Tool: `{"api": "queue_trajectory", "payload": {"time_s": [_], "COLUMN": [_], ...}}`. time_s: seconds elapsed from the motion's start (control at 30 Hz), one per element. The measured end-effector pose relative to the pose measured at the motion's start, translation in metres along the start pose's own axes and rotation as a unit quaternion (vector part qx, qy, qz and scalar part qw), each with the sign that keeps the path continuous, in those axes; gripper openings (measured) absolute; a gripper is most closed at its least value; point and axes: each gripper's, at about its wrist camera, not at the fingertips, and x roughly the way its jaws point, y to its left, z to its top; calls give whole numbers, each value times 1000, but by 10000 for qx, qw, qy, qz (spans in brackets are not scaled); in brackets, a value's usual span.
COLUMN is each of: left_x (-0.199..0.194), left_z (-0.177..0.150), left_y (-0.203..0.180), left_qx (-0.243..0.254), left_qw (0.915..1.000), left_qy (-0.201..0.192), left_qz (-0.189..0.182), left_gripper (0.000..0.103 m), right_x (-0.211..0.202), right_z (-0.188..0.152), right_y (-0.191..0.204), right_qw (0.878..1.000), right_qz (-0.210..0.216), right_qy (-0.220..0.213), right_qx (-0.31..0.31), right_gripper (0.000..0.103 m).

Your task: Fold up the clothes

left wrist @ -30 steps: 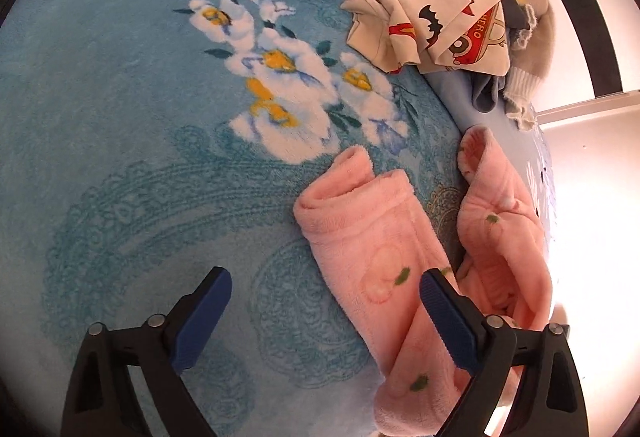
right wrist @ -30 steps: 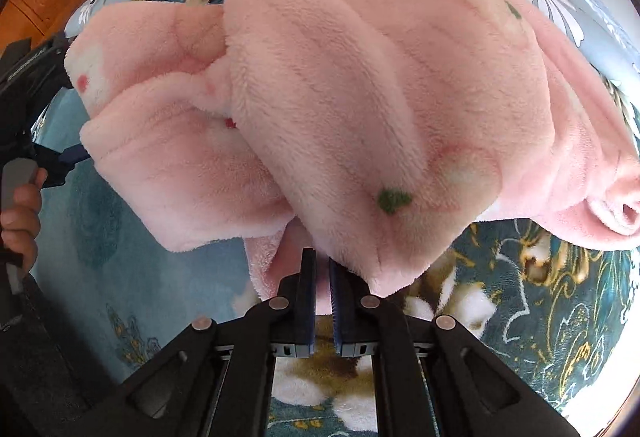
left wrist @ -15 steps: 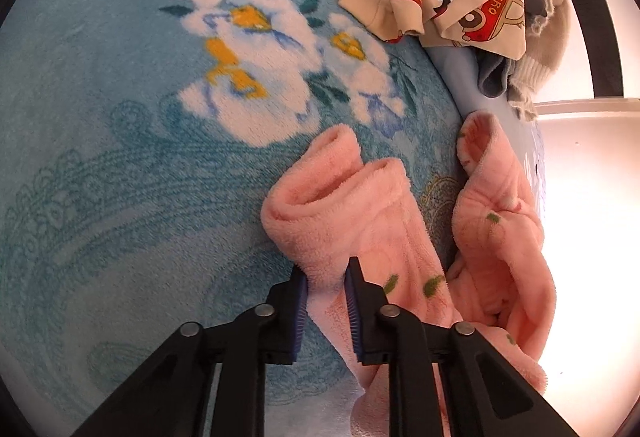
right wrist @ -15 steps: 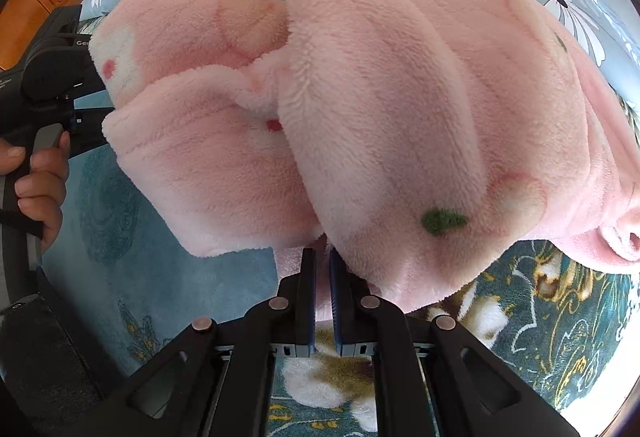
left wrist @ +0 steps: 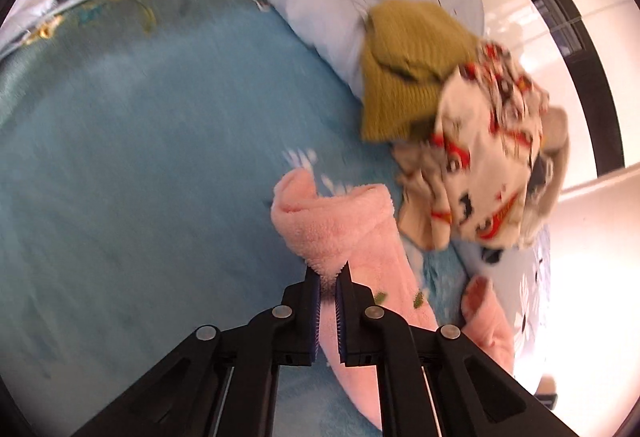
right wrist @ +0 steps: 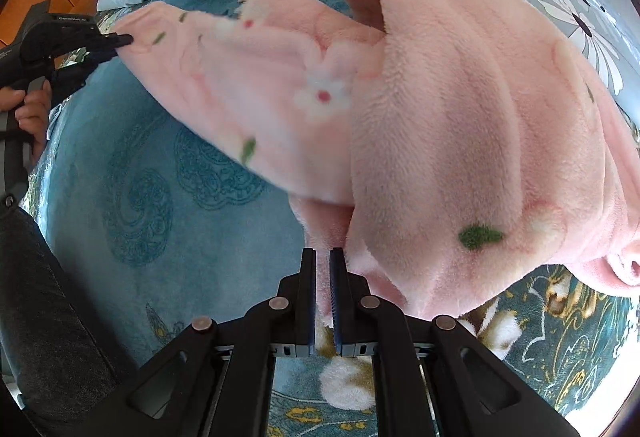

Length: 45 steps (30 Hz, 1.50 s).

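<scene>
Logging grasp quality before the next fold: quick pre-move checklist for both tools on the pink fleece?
1. Left tool shut on the pink fleece garment: ok, an edge sits between its pads.
2. Right tool shut on the same garment: ok, though only a thin bit of fleece shows in the pads.
3. Fleece spread flat between the tools: not ok, one part is doubled over another.
4. Blue blanket below free for laying down: ok in the right wrist view.
5. Clothes pile apart from the fleece: cannot tell, left wrist view is blurred.
</scene>
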Motion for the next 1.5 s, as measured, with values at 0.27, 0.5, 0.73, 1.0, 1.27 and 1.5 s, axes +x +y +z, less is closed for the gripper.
{"api": "queue_trajectory", "payload": {"time_s": [0.27,0.5,0.73,1.0,1.27,1.5], "left_x": [-49,-27,-27,-30,-30,-24], "left_z": [72,47,15,4,4,-2], "left_y": [55,106,103,84,108,109], "left_qx": [-39,-267,-7,453,-223,-221], "left_qw": [9930,9888,9942,9948,9972,9970], "left_qy": [-917,-604,-452,-397,-310,-150], "left_qz": [747,1341,980,825,638,728], "left_gripper": [7,7,8,11,11,11], "right_x": [-17,-64,-81,-32,10,67], "right_z": [25,26,65,132,196,207], "right_y": [15,7,-19,-87,-52,12], "right_qw": [9992,9940,9870,9895,9971,9734], "right_qz": [265,770,-336,-672,-518,-1619], "right_qy": [-242,-781,-1568,-1132,-556,383], "right_qx": [-156,-24,-140,591,94,-1575], "right_gripper": [6,7,41,48,53,57]}}
